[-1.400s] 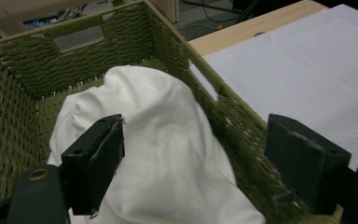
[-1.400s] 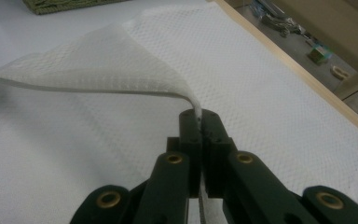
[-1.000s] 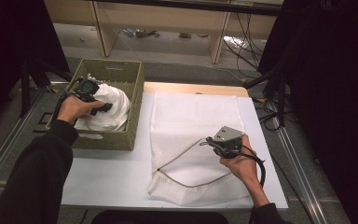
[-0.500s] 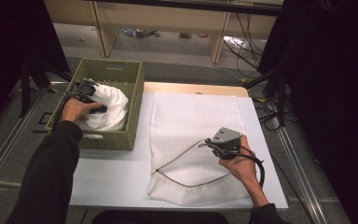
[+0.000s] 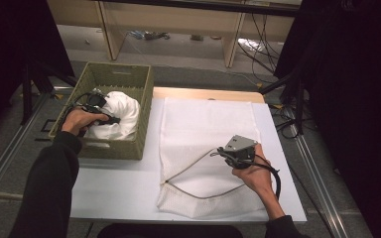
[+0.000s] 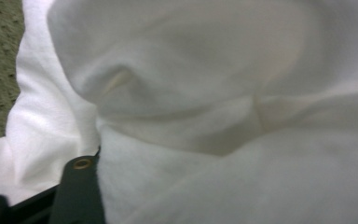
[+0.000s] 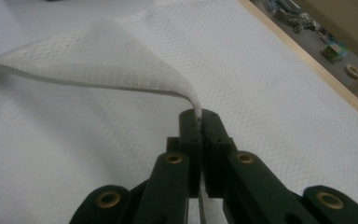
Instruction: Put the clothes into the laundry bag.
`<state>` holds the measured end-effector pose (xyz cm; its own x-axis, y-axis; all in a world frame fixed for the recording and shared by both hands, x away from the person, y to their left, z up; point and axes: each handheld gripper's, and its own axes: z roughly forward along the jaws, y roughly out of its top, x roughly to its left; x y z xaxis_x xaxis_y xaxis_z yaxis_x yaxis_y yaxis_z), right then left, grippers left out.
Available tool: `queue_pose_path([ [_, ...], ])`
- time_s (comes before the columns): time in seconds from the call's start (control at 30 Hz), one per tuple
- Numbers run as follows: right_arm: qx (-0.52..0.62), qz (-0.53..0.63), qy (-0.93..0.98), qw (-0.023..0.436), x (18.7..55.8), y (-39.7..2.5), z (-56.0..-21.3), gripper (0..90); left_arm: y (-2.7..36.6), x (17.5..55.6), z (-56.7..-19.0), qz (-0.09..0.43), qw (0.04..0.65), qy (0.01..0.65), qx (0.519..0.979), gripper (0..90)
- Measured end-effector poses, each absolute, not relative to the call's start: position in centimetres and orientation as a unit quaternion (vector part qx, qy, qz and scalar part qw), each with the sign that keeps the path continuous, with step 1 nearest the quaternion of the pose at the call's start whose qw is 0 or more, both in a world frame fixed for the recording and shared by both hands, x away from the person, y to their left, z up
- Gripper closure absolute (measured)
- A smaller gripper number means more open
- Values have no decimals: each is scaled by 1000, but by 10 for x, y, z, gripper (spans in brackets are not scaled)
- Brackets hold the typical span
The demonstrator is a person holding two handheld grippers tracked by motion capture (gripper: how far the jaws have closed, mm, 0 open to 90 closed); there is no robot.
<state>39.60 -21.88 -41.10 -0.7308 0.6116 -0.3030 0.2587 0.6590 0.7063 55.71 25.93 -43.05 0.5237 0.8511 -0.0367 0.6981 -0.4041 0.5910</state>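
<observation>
A: Status on the right gripper [image 7: 200,116]?

B: Its jaws are pressing together on the upper rim of the mesh laundry bag [image 5: 206,129], lifting that rim off the layer under it. The mouth is gaping toward the near left corner of the table [image 5: 119,191].

A: And where is the bag lying?

B: Flat on the table's right half, long axis running from the far edge to the near edge, mouth at the near end.

A: Left side?

B: The left gripper [image 5: 95,103] is sitting down in the white garment [image 5: 121,115] inside the olive basket [image 5: 114,77] at the table's far left corner. Its view is showing bunched cloth against one jaw; I can't tell whether the jaws are closing on it.

A: Key geometry for the next move?

B: The garment is lying left of and beyond the bag mouth, nearer the left hand. My guess: it'll be travelling right and toward the near edge, into the opening.

A: Change over the last second?

B: The left hand is sinking deeper into the basket. The right gripper is holding position.
</observation>
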Motion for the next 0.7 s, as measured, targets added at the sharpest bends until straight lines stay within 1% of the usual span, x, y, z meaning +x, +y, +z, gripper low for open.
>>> queue_pose_path([
  [0.03,251,329,870,268,396,-219,-411,896,258,558,-432,154,273,478,821,314],
  [0.07,249,328,871,270,396,-219,-411,895,257,559,-435,173,271,495,807,189],
  [0.1,249,328,871,270,396,-219,-411,895,257,559,-435,173,271,495,807,137],
  [0.13,248,328,871,270,396,-219,-411,896,258,561,-435,176,251,512,803,137],
  [0.2,248,330,870,271,395,-220,-411,896,260,563,-439,177,235,538,790,13],
  [0.27,250,330,870,269,395,-220,-411,895,261,564,-446,169,248,541,785,0],
  [0.3,249,328,871,268,394,-220,-411,896,261,565,-450,158,252,532,793,0],
  [0.33,248,330,870,270,395,-219,-412,895,260,565,-453,147,261,529,794,19],
  [0.37,254,330,869,269,394,-219,-412,895,261,565,-455,145,266,521,798,77],
  [0.4,254,329,869,269,394,-219,-412,895,262,564,-455,140,266,522,798,163],
  [0.43,252,330,870,267,395,-219,-412,895,263,564,-452,128,265,530,796,324],
  [0.5,253,330,870,265,394,-219,-412,895,265,564,-449,130,268,529,795,423],
  [0.53,253,331,869,266,394,-219,-412,895,270,564,-446,122,271,533,792,423],
  [0.57,249,332,870,268,395,-220,-411,895,271,563,-445,124,272,537,789,450],
  [0.6,255,331,870,263,394,-220,-410,895,269,562,-442,134,270,536,788,471],
  [0.67,249,332,869,268,395,-221,-410,895,267,561,-440,139,270,539,786,484],
  [0.7,251,332,869,268,396,-221,-411,895,266,561,-436,150,272,541,781,491],
])
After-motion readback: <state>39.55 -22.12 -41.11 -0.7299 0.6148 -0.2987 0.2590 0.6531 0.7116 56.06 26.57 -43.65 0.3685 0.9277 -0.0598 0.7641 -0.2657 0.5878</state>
